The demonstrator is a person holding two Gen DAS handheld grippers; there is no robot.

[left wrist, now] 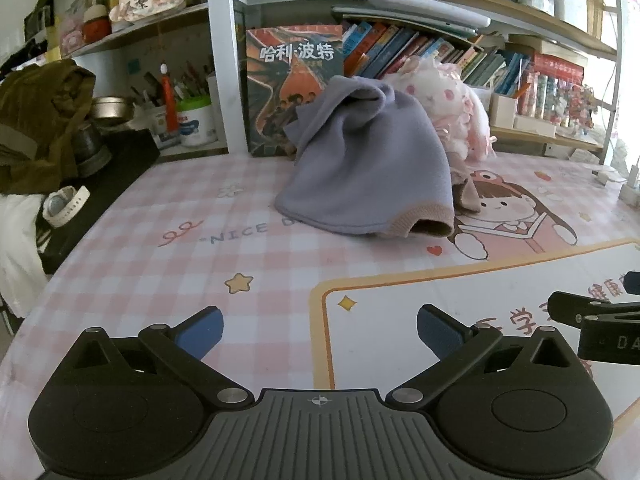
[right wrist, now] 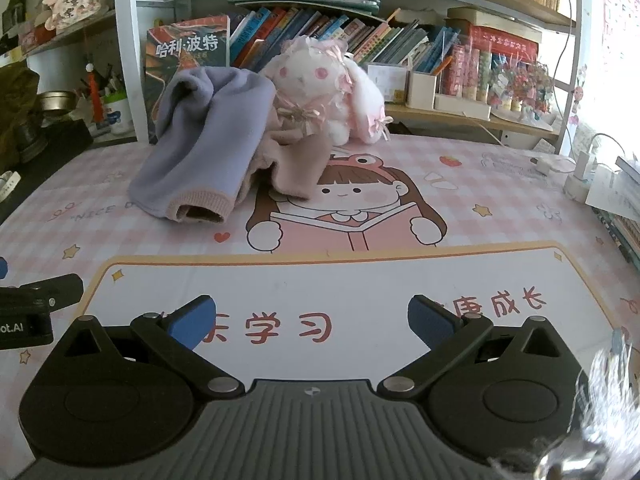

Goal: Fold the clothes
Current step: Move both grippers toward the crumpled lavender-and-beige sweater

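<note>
A crumpled lavender garment (left wrist: 360,160) with pink ribbed cuffs lies heaped at the back of the table, leaning on a plush toy; it also shows in the right wrist view (right wrist: 204,140), with a pink part (right wrist: 296,168) beside it. My left gripper (left wrist: 320,332) is open and empty, low over the near table, well short of the garment. My right gripper (right wrist: 312,324) is open and empty over the white panel of the mat, to the right of the left one.
A white and pink plush rabbit (right wrist: 324,92) sits behind the garment. A large book (left wrist: 292,80) stands against the shelf of books (right wrist: 360,40). A black board with a white watch (left wrist: 66,204) lies at left. Chargers and cables (right wrist: 576,172) sit at right.
</note>
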